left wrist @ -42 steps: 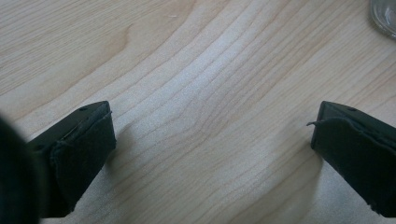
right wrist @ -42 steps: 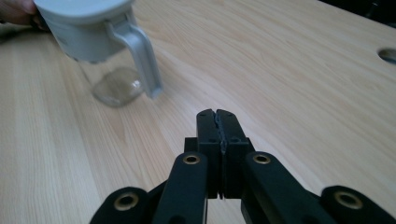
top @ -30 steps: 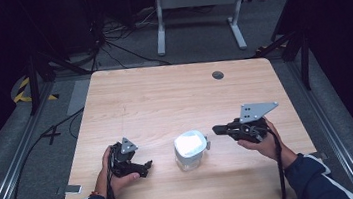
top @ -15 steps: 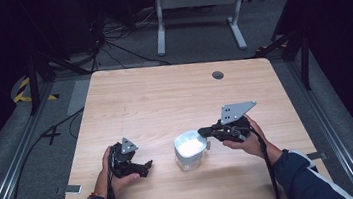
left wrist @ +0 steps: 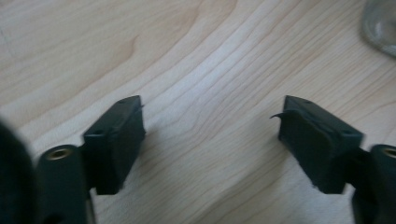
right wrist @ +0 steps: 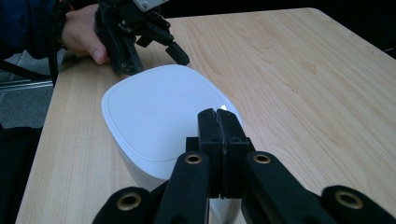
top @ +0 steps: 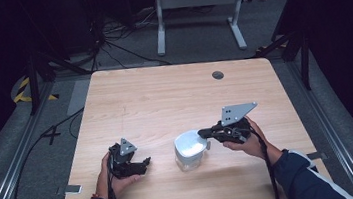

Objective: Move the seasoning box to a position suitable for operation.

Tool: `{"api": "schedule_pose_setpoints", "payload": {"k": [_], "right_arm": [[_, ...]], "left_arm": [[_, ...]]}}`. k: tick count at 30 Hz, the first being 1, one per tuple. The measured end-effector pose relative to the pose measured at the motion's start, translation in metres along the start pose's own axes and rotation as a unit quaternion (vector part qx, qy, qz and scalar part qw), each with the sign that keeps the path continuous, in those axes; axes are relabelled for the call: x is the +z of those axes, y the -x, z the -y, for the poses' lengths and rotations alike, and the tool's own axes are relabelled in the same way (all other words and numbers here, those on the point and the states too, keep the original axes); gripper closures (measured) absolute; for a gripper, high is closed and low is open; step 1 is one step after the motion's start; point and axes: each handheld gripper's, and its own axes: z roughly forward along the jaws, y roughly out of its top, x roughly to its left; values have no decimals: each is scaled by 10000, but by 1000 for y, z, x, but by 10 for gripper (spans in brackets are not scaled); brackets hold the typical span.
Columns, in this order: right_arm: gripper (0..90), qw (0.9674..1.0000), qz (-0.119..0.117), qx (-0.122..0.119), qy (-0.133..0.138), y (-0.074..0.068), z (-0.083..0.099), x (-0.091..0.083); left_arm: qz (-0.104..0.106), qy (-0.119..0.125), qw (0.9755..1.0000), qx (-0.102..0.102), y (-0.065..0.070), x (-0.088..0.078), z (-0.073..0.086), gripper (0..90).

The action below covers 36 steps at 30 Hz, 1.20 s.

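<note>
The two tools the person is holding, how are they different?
The left tool has its jaws wide open over bare table; the right tool has its jaws shut. The left tool sits beside the white container; the right tool's tip is over the container's lid. Both are black and hand-held.

glass container point(left wrist: 380, 25) cut by frame corner and blurred, right gripper point(right wrist: 218, 122) jaws hide white lid point(right wrist: 159, 112) near edge

The right gripper point(top: 202, 133) has moved left across the tabletop, away from the right edge. A second ago it was well apart from the white, rounded plastic container with a flat lid point(top: 189, 150). Now its jaws are pressed together and their tips reach over the lid's right edge.
</note>
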Motion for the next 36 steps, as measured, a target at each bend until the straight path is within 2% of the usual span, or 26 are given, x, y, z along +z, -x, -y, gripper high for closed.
{"api": "schedule_pose_setpoints", "payload": {"k": [2,3,4,5,6,7,9,10,12,14,15,18,20,25,27,28,36], "right_arm": [[900,10000,-7,3,2,1,1,-1],[900,10000,0,21,13,1,1,-1],[900,10000,15,15,12,1,1,-1],[900,10000,24,-7,0,1,1,-2],[900,10000,7,9,18,1,1,-2],[900,10000,-1,24,19,2,2,-2],[900,10000,17,22,38,1,2,-2],[900,10000,17,22,38,1,2,-2],[900,10000,30,-2,47,1,3,-2],[900,10000,13,-19,73,1,4,-2],[900,10000,2,9,88,2,5,-3],[900,10000,-1,20,90,2,5,-4],[900,10000,10,23,76,3,6,-4],[900,10000,28,35,49,3,7,-5],[900,10000,38,35,43,3,7,-5],[900,10000,44,29,42,3,7,-5],[900,10000,75,-30,15,1,7,-5]], "left_arm": [[81,346,9993,86,6,-9,-10,372],[174,558,9982,119,9,-14,-15,430],[243,689,9973,120,14,-18,-20,452],[316,797,9960,230,18,-22,-25,481],[316,797,9960,230,18,-22,-25,532],[435,920,9938,454,27,-28,-33,564],[545,1031,9918,525,34,-31,-38,612],[545,1031,9918,525,34,-31,-38,638],[650,1112,9890,729,42,-35,-45,665],[758,1115,9871,863,48,-36,-49,726],[744,1125,9864,942,49,-37,-50,743],[808,1135,9857,949,52,-37,-52,786],[833,1151,9844,1036,55,-37,-54,813],[861,1207,9832,1063,61,-39,-60,829],[904,1234,9820,1105,65,-40,-64,846],[871,1223,9813,1204,66,-40,-65,849],[924,1354,9793,1185,70,-42,-76,896]]}}
